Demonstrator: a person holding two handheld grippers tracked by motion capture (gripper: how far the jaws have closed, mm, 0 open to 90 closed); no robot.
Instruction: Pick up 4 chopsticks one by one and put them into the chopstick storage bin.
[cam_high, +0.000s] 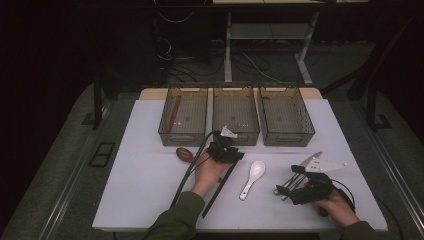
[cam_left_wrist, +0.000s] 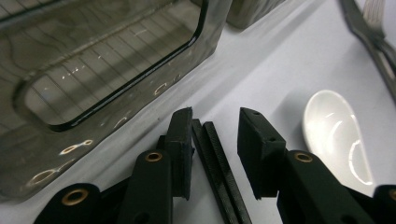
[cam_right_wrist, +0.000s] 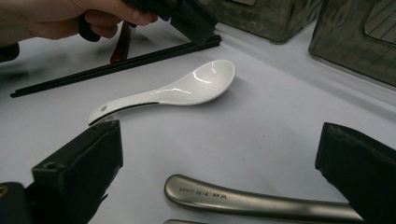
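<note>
Lower centre of the left gripper view: black chopsticks (cam_left_wrist: 215, 163) between the spread jaws of the left hand-held gripper (cam_left_wrist: 215, 135) — not yet pinched, long axis running straight along the jaws. Right hand-held gripper (cam_right_wrist: 219, 163) wide too — over metal cutlery handles (cam_right_wrist: 252, 201).

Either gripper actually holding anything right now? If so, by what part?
Nothing is gripped. The left gripper stands open astride the tips of the black chopsticks, jaws clear of them. The right gripper is open over a metal utensil handle.
</note>
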